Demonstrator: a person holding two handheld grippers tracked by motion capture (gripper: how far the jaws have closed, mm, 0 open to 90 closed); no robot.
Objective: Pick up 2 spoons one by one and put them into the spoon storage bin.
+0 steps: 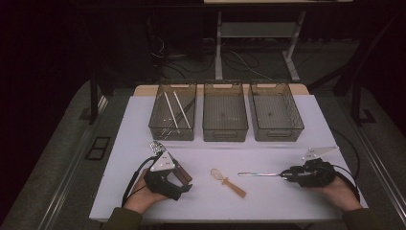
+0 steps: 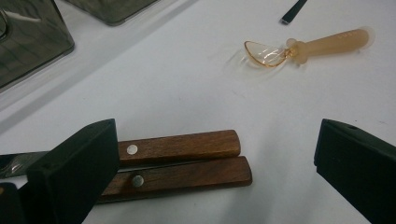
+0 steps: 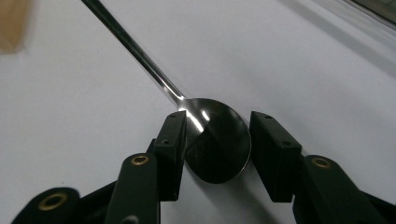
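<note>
Spoon bowl: steel spoon [image 3: 217, 144] lies flat on the white table [image 1: 297, 129], its bowl between the right claw [image 3: 217, 154] pads, handle running away toward the table's middle.
Right claw: partly closed, pads touching or just off the bowl's rim; whether it grips I cannot tell.
Advice: close squarely on the rim, lift level, since polished steel likely slips.
Left claw [image 2: 215, 172]: open, over two wooden-handled knives [image 2: 182, 161].
Nearby: amber plastic spoon [image 1: 229, 181] mid-table.
Beyond: three bins [image 1: 225, 129]; left one holds chopsticks [image 1: 174, 112].
</note>
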